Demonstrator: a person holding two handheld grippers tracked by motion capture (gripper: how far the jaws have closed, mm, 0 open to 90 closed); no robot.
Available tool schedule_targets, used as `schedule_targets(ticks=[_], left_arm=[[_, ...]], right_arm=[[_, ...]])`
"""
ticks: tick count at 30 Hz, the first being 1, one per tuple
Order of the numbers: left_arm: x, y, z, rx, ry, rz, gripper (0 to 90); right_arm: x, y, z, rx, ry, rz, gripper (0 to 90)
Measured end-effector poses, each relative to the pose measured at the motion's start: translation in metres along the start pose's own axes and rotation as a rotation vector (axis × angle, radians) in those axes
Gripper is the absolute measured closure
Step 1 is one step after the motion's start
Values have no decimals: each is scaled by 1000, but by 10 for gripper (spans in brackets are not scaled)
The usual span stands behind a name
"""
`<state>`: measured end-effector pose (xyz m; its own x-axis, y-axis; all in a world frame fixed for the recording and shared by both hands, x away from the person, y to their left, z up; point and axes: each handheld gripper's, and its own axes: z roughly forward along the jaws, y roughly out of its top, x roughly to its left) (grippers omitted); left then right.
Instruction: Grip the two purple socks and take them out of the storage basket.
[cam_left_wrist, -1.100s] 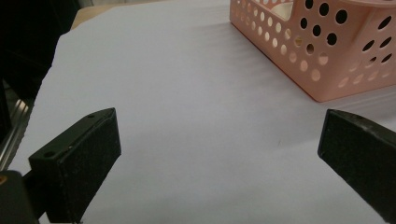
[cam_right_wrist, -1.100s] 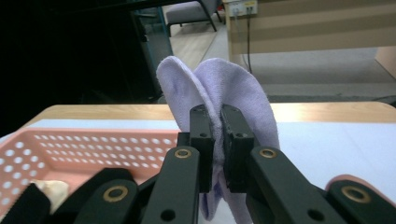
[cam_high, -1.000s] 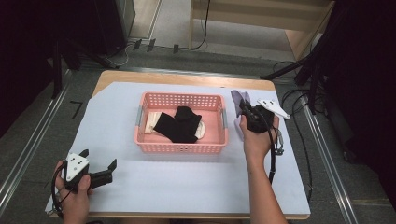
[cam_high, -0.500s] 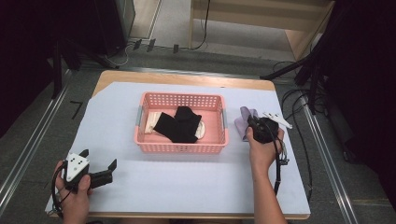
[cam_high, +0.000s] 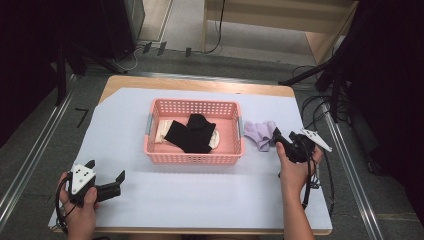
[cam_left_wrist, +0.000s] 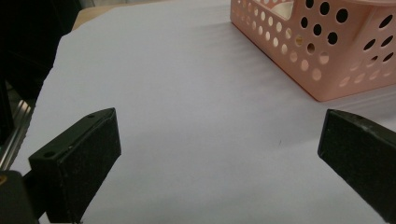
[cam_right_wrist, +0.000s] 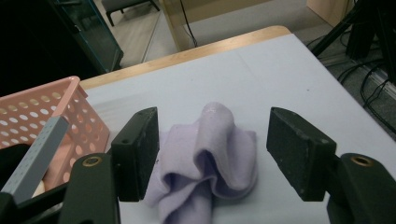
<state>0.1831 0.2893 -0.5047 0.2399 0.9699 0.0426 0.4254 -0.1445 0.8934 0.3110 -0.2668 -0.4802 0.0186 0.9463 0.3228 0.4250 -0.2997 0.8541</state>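
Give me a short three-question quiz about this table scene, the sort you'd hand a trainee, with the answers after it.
1. True or false: the lilac cloth lies inside the pink basket.
2. What stands between the jaws of the right gripper: (a) a black sock, (b) the lilac cloth, (c) nothing?
3. What colour are the two garments lying on top in the basket?

Key
1. False. It lies on the table cover, just beside the basket's right end.
2. (b). The jaws have just been opening and stand on either side of the crumpled cloth, apart from it.
3. Black: the black socks lie over something cream-coloured.
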Motion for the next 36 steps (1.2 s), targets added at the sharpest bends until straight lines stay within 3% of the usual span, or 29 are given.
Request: schedule_targets(ticks=[11, 19, 24, 26, 32, 36], left_arm=[[0, 0, 0, 1, 2, -1, 2], [0, 0, 0, 4, 3, 7, 2], [0, 0, 0, 4, 4, 9, 2], [-1, 0, 0, 8, 5, 9, 2], [-1, 0, 0, 9, 6, 11, 2], [-1, 1, 1, 13, 8, 10, 2]], right_arm=[[-34, -21, -34, -34, 8, 6, 345], [-54, -36, -58, -56, 36, -40, 299], [-69, -44, -74, -65, 54, -32, 275], [-79, -48, -82, -74, 44, -48, 268], [-97, -54, -99, -84, 42, -33, 251], [-109, -56, -110, -86, 13, -41, 253]])
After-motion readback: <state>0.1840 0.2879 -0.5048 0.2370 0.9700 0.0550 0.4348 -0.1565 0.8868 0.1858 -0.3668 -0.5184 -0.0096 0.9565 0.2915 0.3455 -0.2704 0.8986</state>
